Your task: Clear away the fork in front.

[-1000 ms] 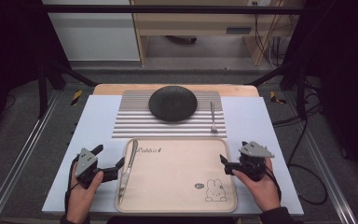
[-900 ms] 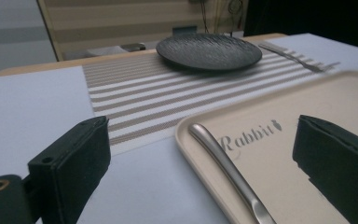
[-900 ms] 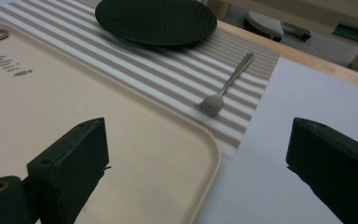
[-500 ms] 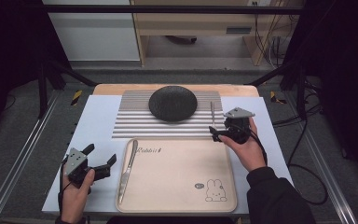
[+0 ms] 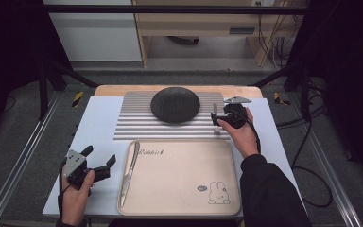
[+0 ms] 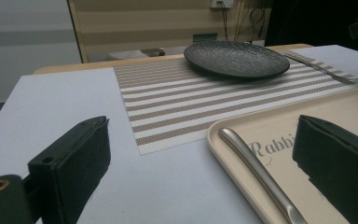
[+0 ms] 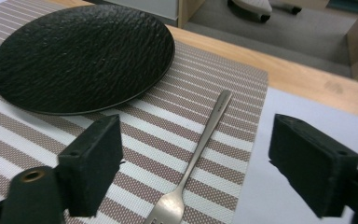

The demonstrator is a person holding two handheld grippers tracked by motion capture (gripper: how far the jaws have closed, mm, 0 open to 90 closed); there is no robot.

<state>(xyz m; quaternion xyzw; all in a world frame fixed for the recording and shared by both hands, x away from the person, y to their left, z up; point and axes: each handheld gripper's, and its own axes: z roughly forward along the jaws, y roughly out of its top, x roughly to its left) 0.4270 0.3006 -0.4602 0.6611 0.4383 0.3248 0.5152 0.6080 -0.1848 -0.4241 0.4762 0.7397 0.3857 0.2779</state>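
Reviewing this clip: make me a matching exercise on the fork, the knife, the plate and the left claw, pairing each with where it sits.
Things:
1. fork
2. knife
3. plate
4. left claw

Places:
A. middle of the striped placemat
B. left edge of the beige tray
C. over the white table surface, left of the tray
D. right part of the placemat, between the open jaws of the right claw

Pairs: 1-D, 2-B, 3-A, 4-C
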